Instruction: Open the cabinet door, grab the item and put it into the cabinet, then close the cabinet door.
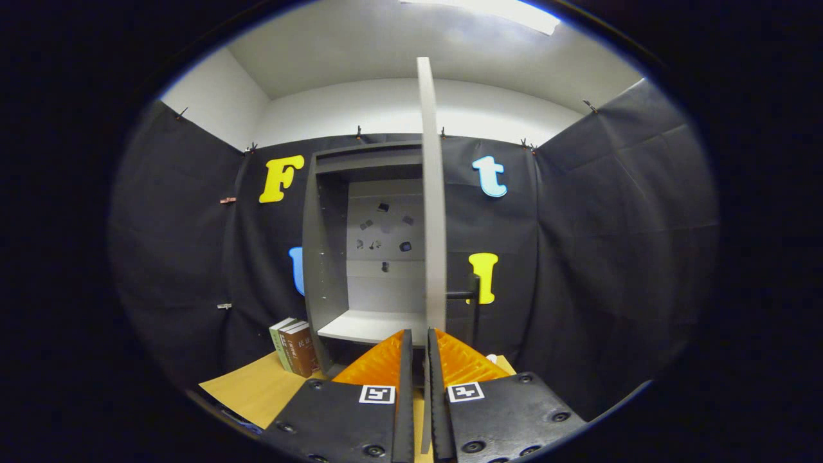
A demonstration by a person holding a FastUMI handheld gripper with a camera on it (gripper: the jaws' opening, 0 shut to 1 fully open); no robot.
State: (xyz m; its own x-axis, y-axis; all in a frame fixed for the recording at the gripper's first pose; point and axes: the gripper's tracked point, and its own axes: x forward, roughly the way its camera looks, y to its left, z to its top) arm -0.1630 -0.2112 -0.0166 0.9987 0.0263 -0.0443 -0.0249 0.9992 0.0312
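Fingers (419, 350) closed on the lower edge of the open cabinet door (432, 206), standing upright, edge-on

Black cloth walls (578, 257) rise to white wall (386, 109) under a bright ceiling light (495, 9).

Tong-mounted view, close before cabinet (360, 257).

One cabinet (334, 257), two books (294, 347).
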